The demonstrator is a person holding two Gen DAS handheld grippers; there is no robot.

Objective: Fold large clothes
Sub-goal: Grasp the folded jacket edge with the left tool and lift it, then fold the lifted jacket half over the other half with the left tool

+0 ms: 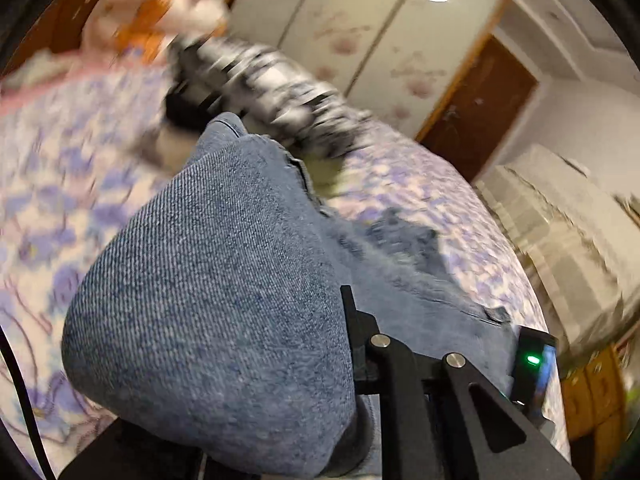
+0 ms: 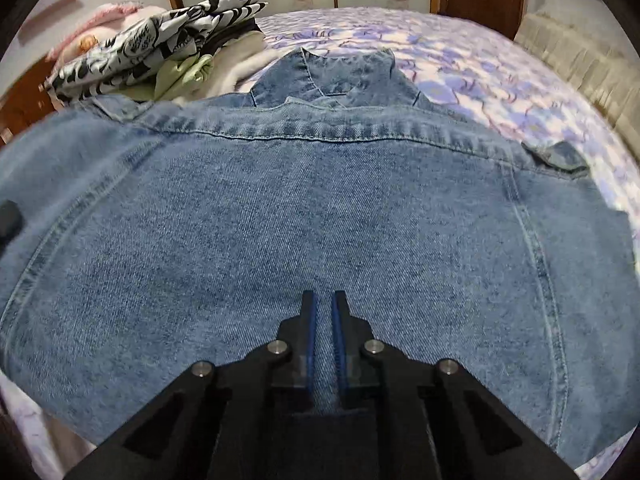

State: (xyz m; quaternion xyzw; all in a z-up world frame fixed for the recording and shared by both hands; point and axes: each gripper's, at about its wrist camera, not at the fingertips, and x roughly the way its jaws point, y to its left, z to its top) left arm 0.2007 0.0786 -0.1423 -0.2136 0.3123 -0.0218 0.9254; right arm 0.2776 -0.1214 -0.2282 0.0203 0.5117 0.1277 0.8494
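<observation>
A blue denim jacket (image 2: 304,208) lies spread back-side up on the bed, collar (image 2: 328,72) at the far end. My right gripper (image 2: 324,300) is shut on the jacket's near hem, its blue pads pinching a ridge of denim. In the blurred, tilted left wrist view a big fold of the denim jacket (image 1: 216,288) is draped over my left gripper (image 1: 344,320) and hides one finger; only the right finger (image 1: 352,312) shows. The fold runs into the jaws, so the gripper looks shut on it.
The bed has a purple floral sheet (image 2: 500,80). A pile of folded clothes with a black-and-white patterned piece (image 2: 160,44) on top sits at the far left, with pink bedding (image 2: 100,20) behind. A beige covered unit (image 2: 580,64) stands right of the bed; wardrobe doors (image 1: 360,32) lie beyond.
</observation>
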